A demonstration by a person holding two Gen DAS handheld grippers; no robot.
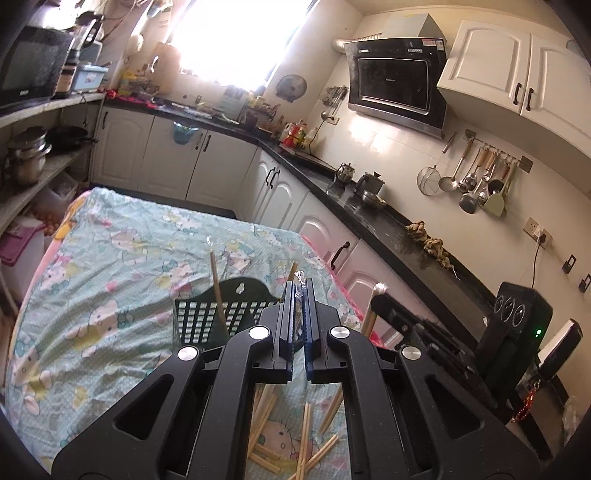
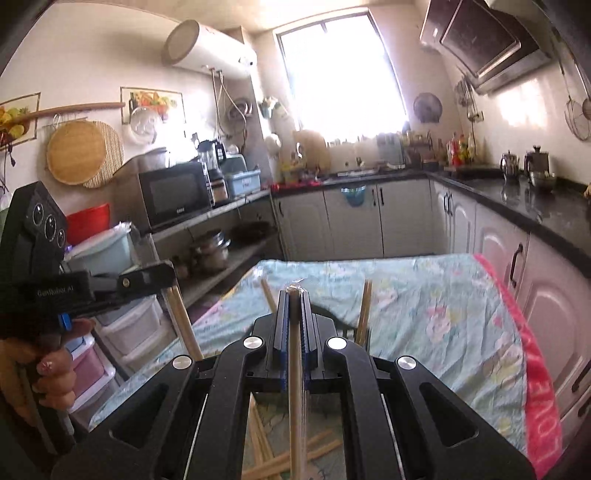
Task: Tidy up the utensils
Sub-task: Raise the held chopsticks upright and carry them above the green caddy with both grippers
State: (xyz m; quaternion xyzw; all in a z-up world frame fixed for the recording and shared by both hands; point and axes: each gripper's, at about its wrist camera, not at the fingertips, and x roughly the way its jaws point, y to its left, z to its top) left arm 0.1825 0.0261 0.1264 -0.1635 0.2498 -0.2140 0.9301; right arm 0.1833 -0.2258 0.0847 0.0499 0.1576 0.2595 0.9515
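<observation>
Right wrist: right claw clamps a chopstick; left claw pinches a wrapped one.

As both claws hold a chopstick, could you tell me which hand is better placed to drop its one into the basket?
Probably right: the right claw, shut on a chopstick, faces the basket squarely; the left claw sits right of it.

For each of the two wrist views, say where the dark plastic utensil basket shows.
Left wrist view: utensil basket stands lower centre, just left of the left tool.
Right wrist view: mostly hidden behind the right tool; only a dark edge shows.
Shared landmark: bright window.
</observation>
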